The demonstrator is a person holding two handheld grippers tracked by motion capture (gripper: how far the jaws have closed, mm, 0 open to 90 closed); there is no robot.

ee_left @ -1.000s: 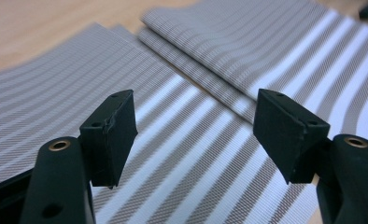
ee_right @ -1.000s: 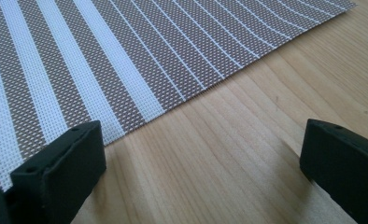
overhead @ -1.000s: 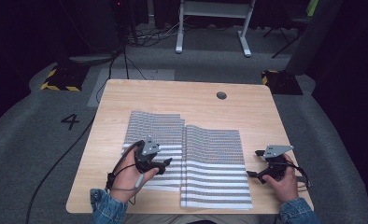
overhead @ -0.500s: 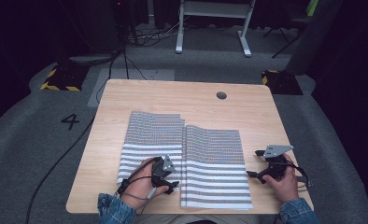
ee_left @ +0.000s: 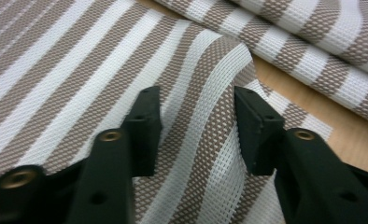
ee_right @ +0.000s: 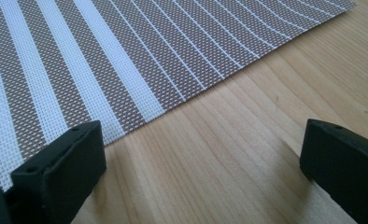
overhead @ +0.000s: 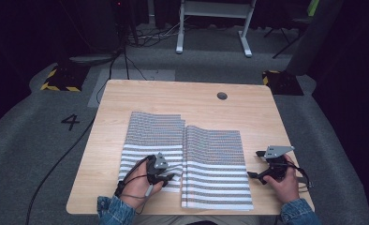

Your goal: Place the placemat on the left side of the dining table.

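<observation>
Two brown-and-white striped placemats lie side by side on the wooden table (overhead: 173, 93). My left gripper (overhead: 167, 177) (ee_left: 197, 100) is down on the near right corner of the left placemat (overhead: 152, 131) (ee_left: 79, 60). Its jaws have just been closing, and a raised fold of that mat is bunched between the pads. The right placemat (overhead: 215, 159) (ee_left: 313, 32) (ee_right: 102, 46) lies flat beside it. My right gripper (overhead: 254, 164) (ee_right: 201, 135) rests open over bare wood (ee_right: 247, 140) just off that mat's right edge, with nothing between its jaws.
A round cable hole (overhead: 222, 95) sits in the far right part of the table. Bare wood runs around both mats. Behind the table stand a white frame (overhead: 210, 28), cables and yellow-black striped blocks (overhead: 61, 79) on grey floor marked 4 (overhead: 70, 122).
My left hand has slid toward the near edge and sunk onto the left mat's near right corner. Its jaws have narrowed and the mat has humped between them. The right hand has kept still.
</observation>
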